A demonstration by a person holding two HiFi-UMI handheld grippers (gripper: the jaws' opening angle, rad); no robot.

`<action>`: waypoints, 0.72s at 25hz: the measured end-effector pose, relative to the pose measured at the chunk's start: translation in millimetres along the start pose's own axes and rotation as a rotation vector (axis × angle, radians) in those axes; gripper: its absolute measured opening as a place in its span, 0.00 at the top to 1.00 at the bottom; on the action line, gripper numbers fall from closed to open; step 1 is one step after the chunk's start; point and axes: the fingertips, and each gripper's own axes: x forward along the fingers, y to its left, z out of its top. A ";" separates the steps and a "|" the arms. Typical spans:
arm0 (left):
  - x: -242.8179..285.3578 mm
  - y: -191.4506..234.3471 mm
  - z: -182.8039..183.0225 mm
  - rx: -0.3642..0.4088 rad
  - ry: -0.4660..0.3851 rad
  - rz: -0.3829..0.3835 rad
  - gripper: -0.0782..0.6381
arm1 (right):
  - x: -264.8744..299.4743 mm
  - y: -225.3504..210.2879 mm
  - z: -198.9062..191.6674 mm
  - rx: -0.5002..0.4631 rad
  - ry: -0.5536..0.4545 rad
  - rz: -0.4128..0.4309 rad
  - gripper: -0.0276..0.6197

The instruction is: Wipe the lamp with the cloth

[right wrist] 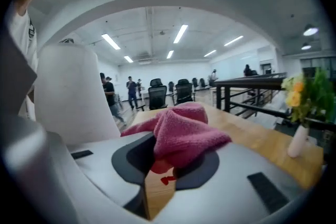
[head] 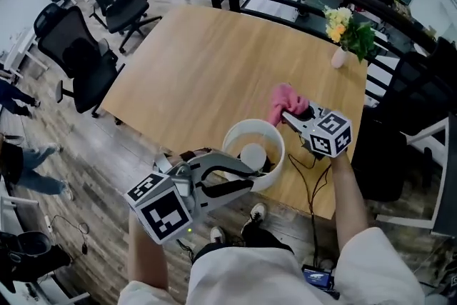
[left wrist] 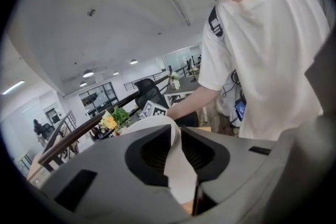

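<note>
The lamp [head: 239, 136] stands near the front edge of the wooden table [head: 207, 61], its white shade open toward the head view. The left gripper [head: 255, 176] reaches in from below and has the shade's near rim in its jaws. In the left gripper view the thin white wall of the lamp [left wrist: 176, 165] fills the narrow gap of that gripper [left wrist: 177, 136], with a pad against it on each side.

The right gripper [head: 287, 115] comes in from the right, its jaws closed on the pink cloth [head: 284, 100]. In the right gripper view the cloth [right wrist: 186, 128] is bunched over and between the jaws of this gripper [right wrist: 170, 157], and the lamp [right wrist: 73, 92] rises just to its left. From above, the cloth hangs just beside the shade's far right rim; whether it touches the shade cannot be told.

A vase of flowers [head: 341, 53] stands at the table's far right corner, well apart from the lamp.
</note>
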 end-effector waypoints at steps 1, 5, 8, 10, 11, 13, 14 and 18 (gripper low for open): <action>-0.5 1.4 0.4 0.002 -0.024 0.029 0.77 | -11.9 -3.3 3.6 0.009 -0.032 -0.065 0.83; -0.9 2.8 -0.7 0.045 -0.101 0.131 0.76 | -58.8 2.5 17.5 0.062 -0.167 -0.224 0.83; -8.7 1.5 6.3 0.034 -0.185 0.167 0.76 | -91.6 16.7 28.0 0.122 -0.262 -0.278 0.83; -17.5 2.5 19.0 0.048 -0.266 0.206 0.76 | -110.6 30.9 32.3 0.125 -0.288 -0.337 0.83; -21.6 3.3 23.4 0.050 -0.294 0.230 0.76 | -119.8 39.5 34.5 0.123 -0.297 -0.368 0.83; -29.9 0.5 23.3 0.013 -0.310 0.262 0.76 | -137.7 59.4 39.1 0.117 -0.313 -0.420 0.83; -34.5 -3.3 20.1 -0.026 -0.309 0.273 0.76 | -145.9 70.6 41.1 0.112 -0.317 -0.443 0.83; -54.6 -23.4 -2.6 -0.151 -0.265 0.328 0.80 | -174.5 118.1 49.8 0.102 -0.335 -0.510 0.83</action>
